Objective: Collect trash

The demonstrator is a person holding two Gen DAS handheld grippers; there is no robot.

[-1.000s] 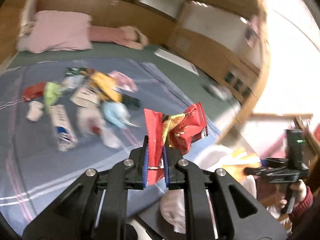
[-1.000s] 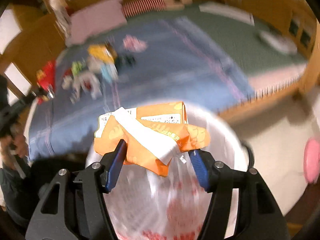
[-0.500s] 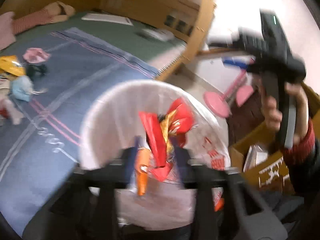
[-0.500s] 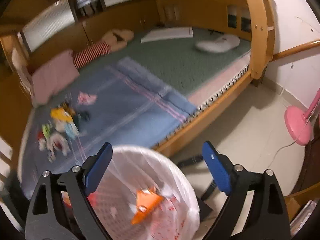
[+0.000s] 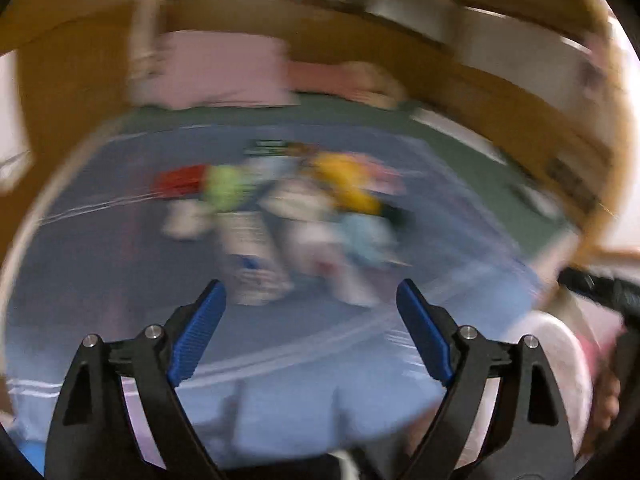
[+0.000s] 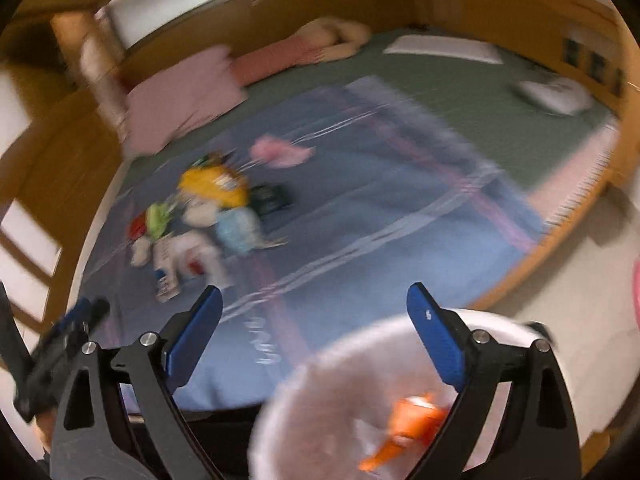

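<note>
A blurred heap of wrappers (image 5: pixel 288 208) lies on the blue blanket, among them a yellow bag (image 5: pixel 344 184), a green one (image 5: pixel 226 190) and a red one (image 5: pixel 182 178). My left gripper (image 5: pixel 310 286) hangs above the blanket short of the heap, its jaws opening with nothing between them. My right gripper (image 6: pixel 315 288) stands open and empty over the near rim of a bin lined with a white bag (image 6: pixel 320 360). An orange wrapper (image 6: pixel 412 420) lies inside the bin. The right wrist view also shows the heap (image 6: pixel 200 220) at the left of the bed.
The blue blanket (image 6: pixel 400 208) covers the near half of a green-sheeted bed (image 6: pixel 460 92) with a wooden frame (image 6: pixel 560 248). A pink pillow (image 6: pixel 180 100) and a striped cushion (image 6: pixel 276 56) lie at the head. The bin's rim (image 5: pixel 560 344) shows at the left wrist view's lower right, beside a hand (image 5: pixel 608 400).
Both grippers let go over the bin: the red wrapper left the left jaws and the orange bag dropped from the right. Both views have swung back toward the heap on the bed.
</note>
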